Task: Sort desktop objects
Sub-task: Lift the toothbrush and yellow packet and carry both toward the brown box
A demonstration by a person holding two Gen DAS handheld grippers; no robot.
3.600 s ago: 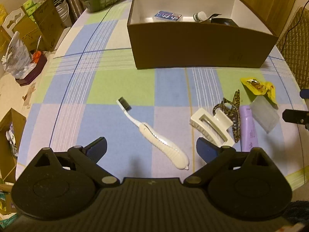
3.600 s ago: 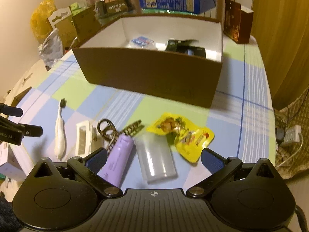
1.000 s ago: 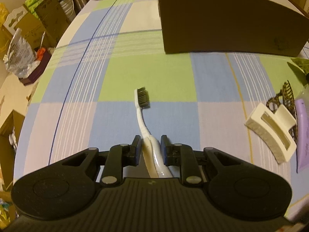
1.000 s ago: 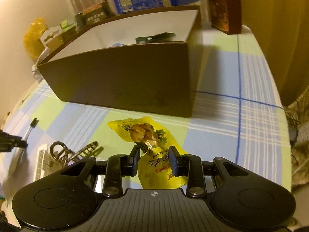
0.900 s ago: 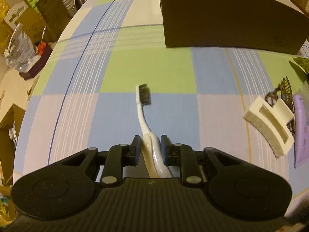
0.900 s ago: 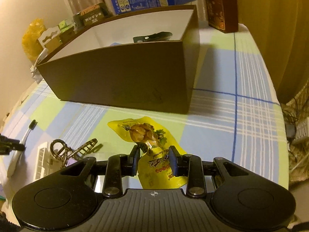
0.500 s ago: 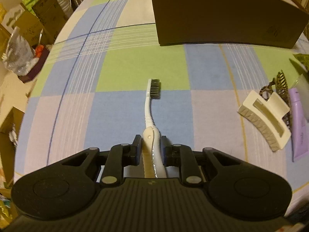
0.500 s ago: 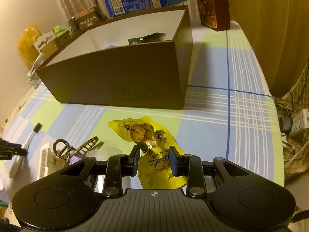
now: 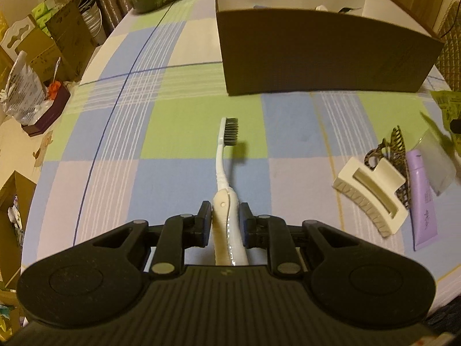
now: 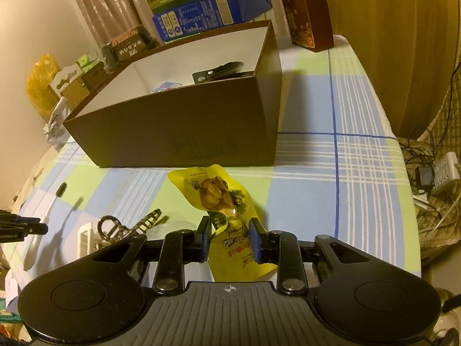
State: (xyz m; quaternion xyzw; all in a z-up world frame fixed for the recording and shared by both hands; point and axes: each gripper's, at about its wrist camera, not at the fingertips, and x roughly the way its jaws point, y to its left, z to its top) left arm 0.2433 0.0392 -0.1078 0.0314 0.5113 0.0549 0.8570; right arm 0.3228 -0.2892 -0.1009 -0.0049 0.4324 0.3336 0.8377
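The left hand-held gripper is clamped on the thick end of a white toothbrush, one pad on each side of the handle. The toothbrush points straight ahead from the jaws, its dark bristles facing right and its head raised off the checked cloth of the worktop, with a shadow lying just to the right of it.

The right hand-held gripper is closed on a yellow snack packet. The packet is pinched at its crumpled middle, with its printed picture end reaching forward toward the box and its lettered end hanging back under the gripper.

To the right of the toothbrush lie a cream hair claw, a patterned brown hair clip just behind it, a lilac tube touching the claw's far side, and a clear plastic case beside the tube. All four rest on the worktop, close together.

Farther ahead stands an open brown box with a white inside. It holds a black flat item and a small blue-and-white packet. Behind the box stand a blue carton and a dark red carton.
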